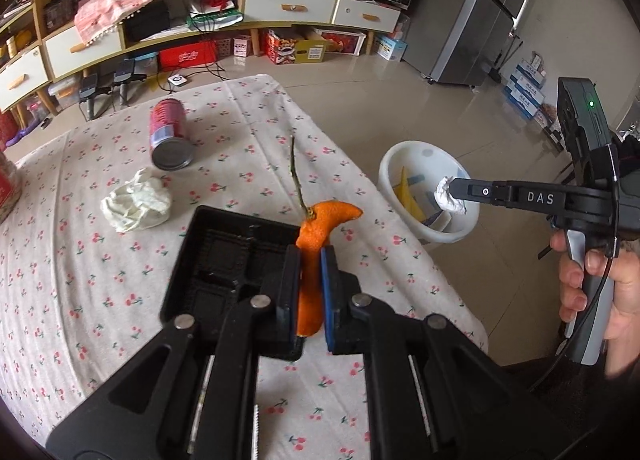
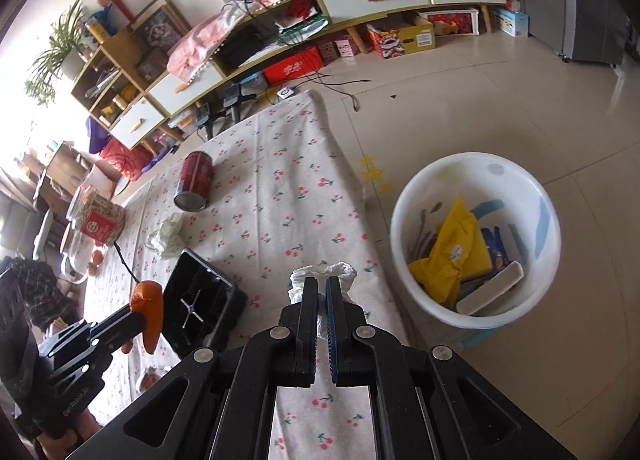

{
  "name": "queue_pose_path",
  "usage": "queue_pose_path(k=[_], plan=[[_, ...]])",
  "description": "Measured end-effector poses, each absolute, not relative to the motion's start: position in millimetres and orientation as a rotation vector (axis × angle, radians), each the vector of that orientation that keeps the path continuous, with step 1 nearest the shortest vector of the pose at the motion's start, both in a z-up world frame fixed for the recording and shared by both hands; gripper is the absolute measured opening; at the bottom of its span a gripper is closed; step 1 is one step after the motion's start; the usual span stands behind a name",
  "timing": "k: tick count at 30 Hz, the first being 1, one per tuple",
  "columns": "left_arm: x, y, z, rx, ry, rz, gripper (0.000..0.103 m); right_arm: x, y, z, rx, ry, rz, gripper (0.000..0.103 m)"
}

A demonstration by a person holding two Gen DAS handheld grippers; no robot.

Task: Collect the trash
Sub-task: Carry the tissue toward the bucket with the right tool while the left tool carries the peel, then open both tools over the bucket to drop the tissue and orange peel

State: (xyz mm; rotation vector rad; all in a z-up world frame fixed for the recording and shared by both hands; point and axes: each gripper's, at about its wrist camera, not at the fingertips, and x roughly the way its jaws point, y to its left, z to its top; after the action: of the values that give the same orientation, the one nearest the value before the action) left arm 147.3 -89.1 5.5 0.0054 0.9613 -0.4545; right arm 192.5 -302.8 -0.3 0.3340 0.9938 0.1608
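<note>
Light: bright daylight, blown out at the right wrist view's left edge
Glare: soft sheen on the floor (image 1: 360, 100)
Distortion: strong fisheye bending, dark vignetted corners
Focus: mostly sharp

Ahead of the right gripper (image 2: 320, 292), which pinched a white tissue wad (image 2: 320, 274), the tablecloth (image 2: 288, 164) lay bare to its far edge. To its right, the white bin (image 2: 404, 196) stood open-topped on the floor, partly filled. Left of it, the black tray (image 2: 200, 300), a crumpled tissue (image 2: 166, 236) and a red can (image 2: 194, 180) blocked the way, with the left gripper (image 2: 150, 314) beyond the tray holding orange peel (image 2: 150, 312).
</note>
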Motion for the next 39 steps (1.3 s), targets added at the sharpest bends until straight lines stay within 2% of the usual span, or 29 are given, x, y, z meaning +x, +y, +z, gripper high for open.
queue_pose_path(k=[9, 20, 22, 29, 33, 36, 37, 38, 39], plan=[[168, -177, -8, 0.075, 1.003, -0.544, 0.011, 189, -394, -15, 0.473, 0.989, 0.024, 0.005], [196, -249, -28, 0.142, 1.036, -0.584, 0.011, 199, -440, -39, 0.613, 1.000, -0.074, 0.007], [203, -256, -34, 0.139, 1.051, -0.582, 0.011, 198, -449, -42, 0.632, 0.992, -0.112, 0.012], [212, -278, -45, 0.133, 1.082, -0.603, 0.011, 192, -469, -50, 0.667, 1.003, -0.145, 0.018], [213, -284, -45, 0.136, 1.070, -0.587, 0.011, 185, -477, -47, 0.665, 0.986, -0.164, 0.028], [215, -283, -44, 0.131, 1.079, -0.561, 0.034, 181, -481, -46, 0.660, 0.980, -0.176, 0.032], [215, -282, -43, 0.132, 1.076, -0.549, 0.045, 180, -483, -46, 0.662, 0.980, -0.176, 0.034], [216, -280, -42, 0.134, 1.070, -0.539, 0.052, 179, -484, -46, 0.665, 0.980, -0.178, 0.036], [215, -278, -40, 0.138, 1.065, -0.533, 0.054, 178, -484, -46, 0.665, 0.979, -0.180, 0.039]])
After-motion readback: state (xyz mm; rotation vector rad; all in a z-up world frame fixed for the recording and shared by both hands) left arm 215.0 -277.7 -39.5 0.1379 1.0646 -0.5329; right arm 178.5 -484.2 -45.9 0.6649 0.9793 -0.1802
